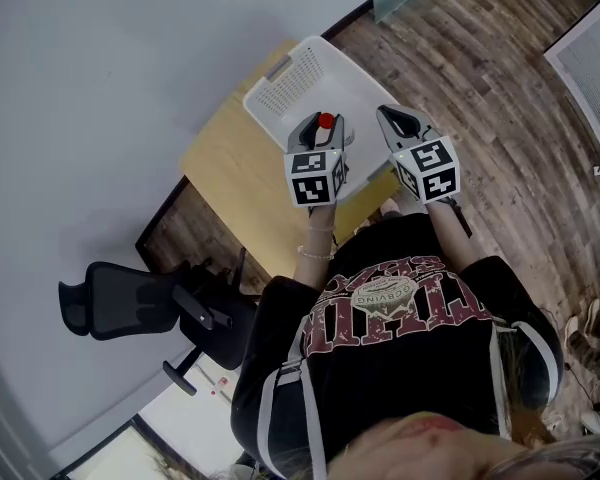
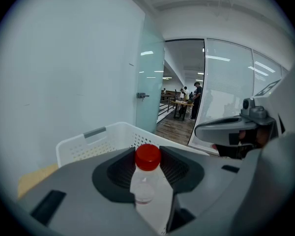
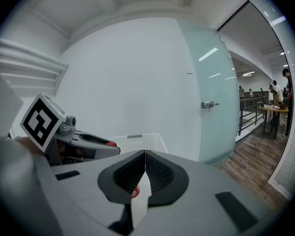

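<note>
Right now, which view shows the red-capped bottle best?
The left gripper view: the bottle stands between the left gripper's jaws, red cap and clear body plain. The head view shows only its cap above that gripper. The right gripper view catches just a red sliver of it.

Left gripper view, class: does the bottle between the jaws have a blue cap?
No, the bottle gripped by the left gripper is clear and carries a red cap.

one red-capped bottle, one white basket, one table, one office chair
</note>
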{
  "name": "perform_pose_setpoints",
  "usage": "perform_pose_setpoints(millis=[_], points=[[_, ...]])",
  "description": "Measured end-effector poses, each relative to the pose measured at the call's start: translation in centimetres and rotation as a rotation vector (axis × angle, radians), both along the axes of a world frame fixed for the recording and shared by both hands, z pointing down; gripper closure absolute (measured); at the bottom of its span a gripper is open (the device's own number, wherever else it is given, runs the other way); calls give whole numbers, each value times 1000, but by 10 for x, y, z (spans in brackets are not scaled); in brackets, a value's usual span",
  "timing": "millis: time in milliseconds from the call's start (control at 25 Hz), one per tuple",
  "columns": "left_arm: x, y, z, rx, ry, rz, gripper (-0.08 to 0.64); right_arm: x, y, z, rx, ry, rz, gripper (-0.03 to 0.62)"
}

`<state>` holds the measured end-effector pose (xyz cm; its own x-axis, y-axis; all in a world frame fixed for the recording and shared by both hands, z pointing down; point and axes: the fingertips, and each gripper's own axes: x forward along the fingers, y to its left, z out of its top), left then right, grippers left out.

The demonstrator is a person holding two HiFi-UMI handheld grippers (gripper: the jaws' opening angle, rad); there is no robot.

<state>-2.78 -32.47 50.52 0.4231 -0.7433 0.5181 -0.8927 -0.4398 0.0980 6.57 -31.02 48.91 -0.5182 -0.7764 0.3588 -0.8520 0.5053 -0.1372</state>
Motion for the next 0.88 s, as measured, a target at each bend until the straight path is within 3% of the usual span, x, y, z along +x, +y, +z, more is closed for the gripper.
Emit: perform_pose_setpoints(millis=[880], points=[[-41,26,-84,132,53,-27,362,-39,13,-3,6,0,-83,574]])
